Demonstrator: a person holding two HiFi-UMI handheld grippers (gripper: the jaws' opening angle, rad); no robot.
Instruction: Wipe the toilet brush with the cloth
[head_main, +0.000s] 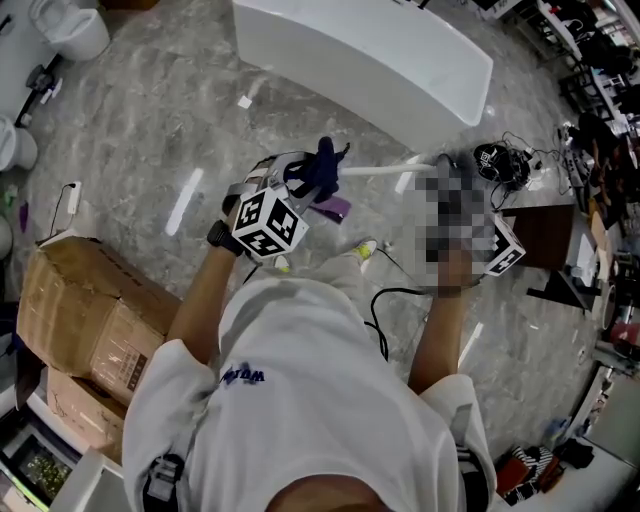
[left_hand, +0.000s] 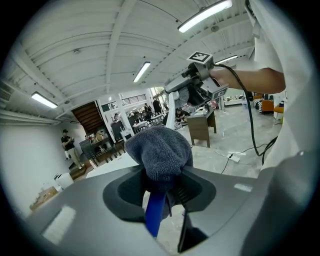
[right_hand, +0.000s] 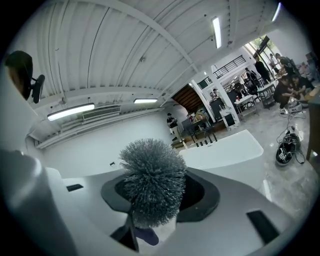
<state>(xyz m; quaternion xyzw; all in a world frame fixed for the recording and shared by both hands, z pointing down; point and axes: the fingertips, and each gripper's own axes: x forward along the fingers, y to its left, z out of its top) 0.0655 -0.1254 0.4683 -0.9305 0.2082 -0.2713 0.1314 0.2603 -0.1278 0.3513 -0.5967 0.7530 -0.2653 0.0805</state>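
On the grey marbled floor (head_main: 150, 130) a tub (head_main: 380, 50) lies at the top of the head view, and boxes (head_main: 80, 310) are stacked at the lower left. A person in a white shirt (head_main: 300, 400) stands over the floor with both arms stretched forward and a gripper in each hand. A black cable (head_main: 385, 300) trails across the floor between the arms.

The right gripper (right_hand: 150, 222) is clamped on the brush (right_hand: 152, 180). The grey bristle head stands up between its jaws and fills the middle of the right gripper view. From there the white handle (head_main: 385, 168) runs nearly level across to the person's left.

The left gripper (left_hand: 161, 192), with its marker cube (head_main: 268, 225) facing up, grips the cloth (left_hand: 160, 150). The dark blue-grey terry bunch sticks up from between the jaws, with a blue pad (left_hand: 156, 215) showing just beneath it. In the head view the cloth meets the far end of the handle; whether it wraps the handle cannot be told.
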